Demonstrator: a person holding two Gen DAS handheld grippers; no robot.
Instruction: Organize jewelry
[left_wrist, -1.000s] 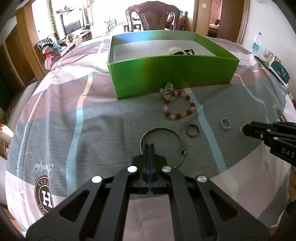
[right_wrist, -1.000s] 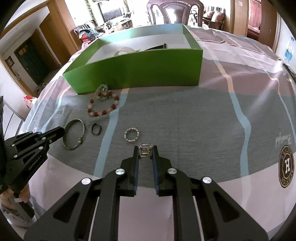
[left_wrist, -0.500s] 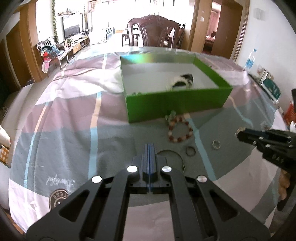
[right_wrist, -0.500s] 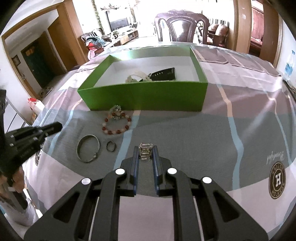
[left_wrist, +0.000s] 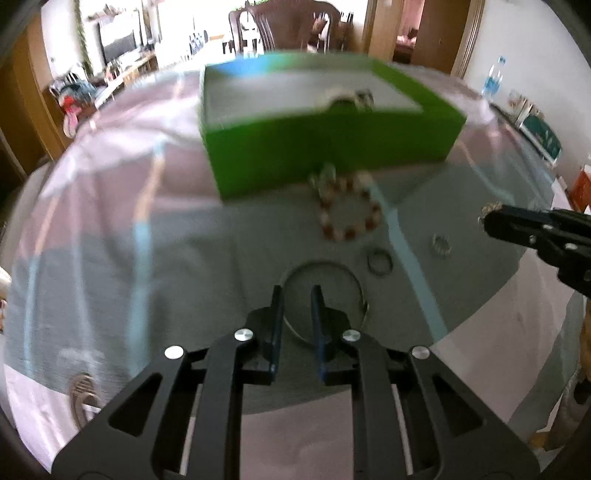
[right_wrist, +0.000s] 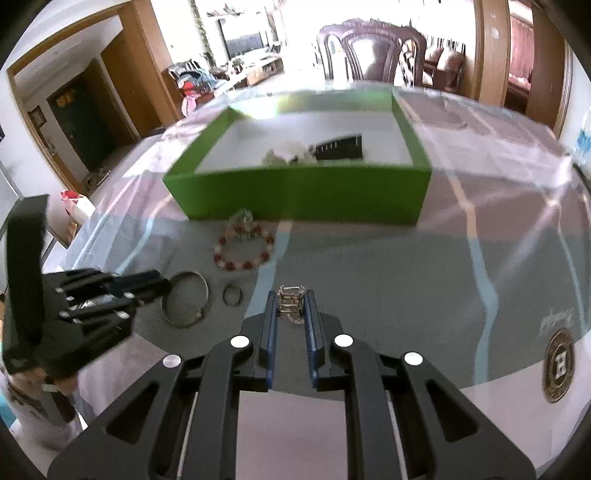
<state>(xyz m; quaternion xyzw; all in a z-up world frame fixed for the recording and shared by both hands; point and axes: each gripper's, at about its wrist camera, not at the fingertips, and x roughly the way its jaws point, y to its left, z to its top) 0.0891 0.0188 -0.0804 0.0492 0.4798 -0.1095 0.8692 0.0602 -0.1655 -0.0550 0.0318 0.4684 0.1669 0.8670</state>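
Right gripper (right_wrist: 290, 306) held low over the tablecloth (right_wrist: 388, 280), pointing at the green box (right_wrist: 303, 195), clamps a silver ring (right_wrist: 291, 297) between its fingertips. Left gripper (left_wrist: 297, 295), jaws parted, hovers above the silver bangle (left_wrist: 325, 291). Beaded bracelet (right_wrist: 243, 249) lies near the box front.

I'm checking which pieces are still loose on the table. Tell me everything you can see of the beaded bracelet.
The beaded bracelet is a closed ring of round beads, dark red ones alternating with pale pinkish-white ones, glossy like stone or glass. A small pale green and clear cluster sits at its far side. It lies flat on the grey band of the tablecloth, just in front of the green box; whether the cluster touches the box wall cannot be told. Neither gripper touches it. In the left wrist view it is blurred.
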